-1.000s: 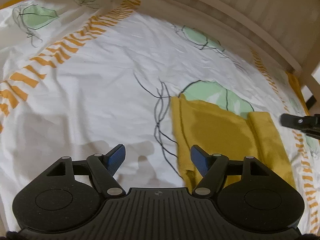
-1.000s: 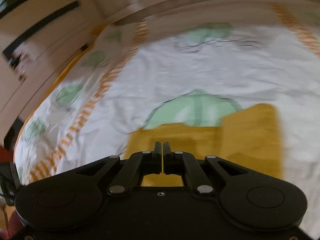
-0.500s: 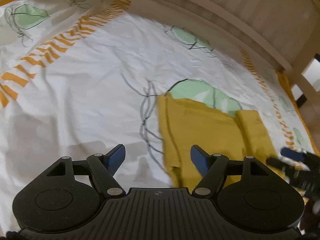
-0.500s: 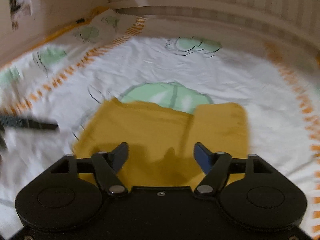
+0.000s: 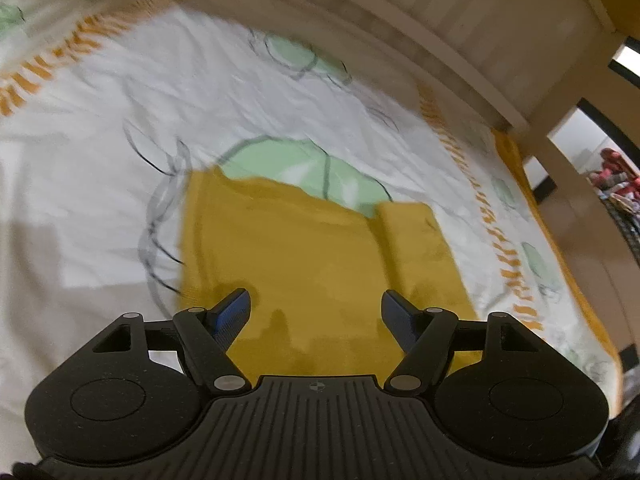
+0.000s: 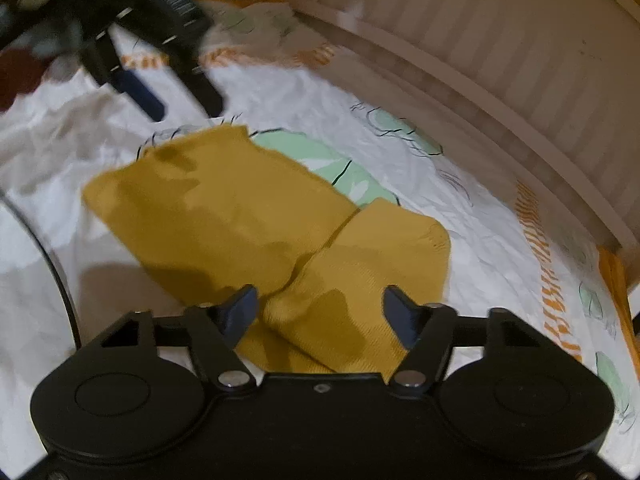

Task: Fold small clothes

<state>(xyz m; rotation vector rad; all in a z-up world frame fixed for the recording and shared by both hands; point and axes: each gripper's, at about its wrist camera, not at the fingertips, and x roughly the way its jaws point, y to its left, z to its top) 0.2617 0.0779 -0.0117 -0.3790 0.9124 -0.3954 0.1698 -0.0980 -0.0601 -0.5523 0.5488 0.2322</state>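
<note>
A mustard-yellow garment lies flat on the bedsheet, a white cloth printed with pale green leaves, thin black line drawings and a border of orange dashes. The knit looks soft and fine-ribbed. Seen from the left wrist, it covers the centre of the sheet, its far edge cutting across a green leaf at 12 o'clock. Along its side toward 3 o'clock a narrower strip is laid over the main panel, leaving a clear crease where the two meet. From the right wrist the same crease runs diagonally toward 1 o'clock, and the main panel's far corner at 11 o'clock sits a little rumpled.

The left gripper hovers above the near edge of the cloth, jaws spread wide with nothing between them. The right gripper hangs over the folded strip; its jaws have just been closing in somewhat but stand apart, pads clear of the fabric. Beyond the sheet at 1 o'clock curves a pale slatted bed frame.
</note>
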